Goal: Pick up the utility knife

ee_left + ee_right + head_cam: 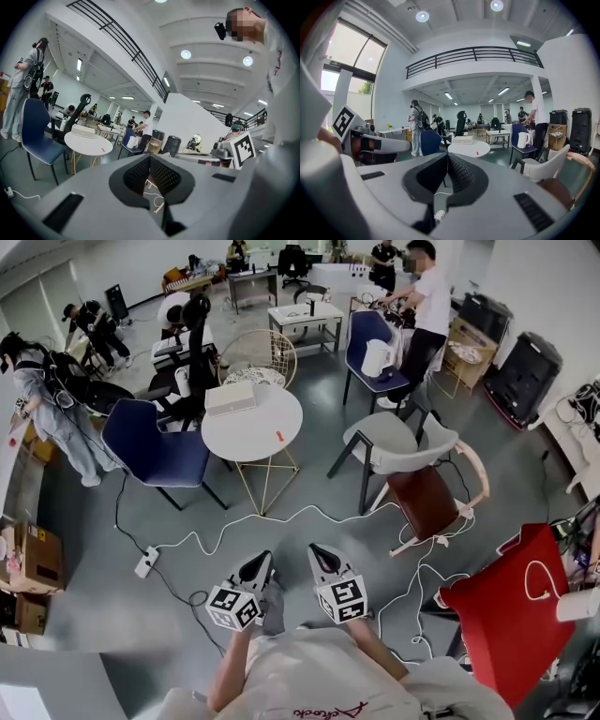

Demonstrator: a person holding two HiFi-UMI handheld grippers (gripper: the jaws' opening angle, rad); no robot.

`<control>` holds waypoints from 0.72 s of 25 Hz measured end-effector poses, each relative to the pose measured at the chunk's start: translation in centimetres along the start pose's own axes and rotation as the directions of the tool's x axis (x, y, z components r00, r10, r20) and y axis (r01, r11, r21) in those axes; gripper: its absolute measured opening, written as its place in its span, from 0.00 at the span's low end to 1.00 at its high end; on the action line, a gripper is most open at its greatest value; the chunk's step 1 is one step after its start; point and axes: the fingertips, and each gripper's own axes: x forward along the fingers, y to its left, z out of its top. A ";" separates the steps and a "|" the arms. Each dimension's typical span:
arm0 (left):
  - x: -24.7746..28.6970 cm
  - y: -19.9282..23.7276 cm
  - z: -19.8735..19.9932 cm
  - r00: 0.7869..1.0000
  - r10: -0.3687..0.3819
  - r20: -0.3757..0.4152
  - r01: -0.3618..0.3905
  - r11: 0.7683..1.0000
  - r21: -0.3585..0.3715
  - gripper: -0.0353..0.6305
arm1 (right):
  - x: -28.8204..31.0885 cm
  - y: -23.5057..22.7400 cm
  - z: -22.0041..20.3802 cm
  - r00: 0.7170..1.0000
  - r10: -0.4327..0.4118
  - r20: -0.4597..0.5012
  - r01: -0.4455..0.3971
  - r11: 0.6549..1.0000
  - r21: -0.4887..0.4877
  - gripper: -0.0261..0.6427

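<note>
Over the floor (112, 606), left gripper (262, 562) and right gripper (320, 553) side by side, fingers clenched, empty

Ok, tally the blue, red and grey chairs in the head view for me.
Blue chairs: 2
Red chair: 1
Grey chair: 1
Total: 4

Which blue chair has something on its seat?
The farther blue chair, right of the round table: a white kettle stands on it. The nearer blue chair, left of the table, has a bare seat.
</note>
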 end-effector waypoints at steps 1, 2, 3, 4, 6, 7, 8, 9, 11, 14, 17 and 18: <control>0.3 0.3 0.0 1.000 -0.002 0.000 0.002 1.000 -0.002 0.07 | 0.4 -0.1 0.0 1.000 0.001 -0.002 -0.001 1.000 -0.002 0.07; 0.7 0.6 0.1 1.000 -0.006 -0.002 0.006 1.000 -0.001 0.07 | 0.8 -0.4 0.0 1.000 0.000 -0.005 0.000 1.000 -0.004 0.07; 1.1 0.8 0.1 1.000 -0.010 -0.003 0.010 1.000 0.000 0.07 | 1.3 -0.6 0.0 1.000 -0.001 -0.008 0.001 1.000 -0.006 0.07; 1.5 1.1 0.1 1.000 -0.013 -0.004 0.013 1.000 -0.001 0.07 | 1.7 -0.9 -0.1 1.000 -0.003 -0.011 0.002 1.000 -0.007 0.07; 2.3 1.8 0.1 1.000 -0.018 -0.004 0.018 1.000 -0.006 0.07 | 2.7 -1.5 -0.1 1.000 -0.008 -0.013 0.008 1.000 -0.008 0.07; 2.8 2.3 0.2 1.000 -0.020 -0.005 0.020 1.000 -0.009 0.07 | 3.3 -1.9 -0.1 1.000 -0.011 -0.015 0.011 1.000 -0.008 0.07; 3.2 2.9 0.3 1.000 -0.021 -0.006 0.021 1.000 -0.012 0.07 | 3.9 -2.1 -0.1 1.000 -0.013 -0.018 0.013 1.000 -0.009 0.07; 3.6 3.5 0.4 1.000 -0.022 -0.007 0.022 1.000 -0.016 0.07 | 4.5 -2.4 -0.1 1.000 -0.014 -0.023 0.014 1.000 -0.010 0.07; 4.4 4.8 0.7 1.000 -0.020 -0.008 0.020 1.000 -0.023 0.07 | 5.8 -2.6 0.0 0.999 -0.011 -0.035 0.011 1.000 -0.013 0.07; 5.5 6.5 1.4 1.000 -0.016 -0.007 0.016 0.999 -0.032 0.07 | 7.8 -3.0 0.3 0.999 -0.005 -0.050 0.004 1.000 -0.017 0.07; 6.6 8.2 1.7 1.000 -0.017 -0.014 0.017 0.999 -0.043 0.07 | 10.0 -3.6 0.6 0.998 -0.001 -0.061 0.000 1.000 -0.018 0.07; 6.9 8.9 1.7 1.000 -0.016 -0.019 0.015 0.999 -0.046 0.07 | 10.8 -3.6 0.7 0.998 0.001 -0.065 -0.002 1.000 -0.018 0.07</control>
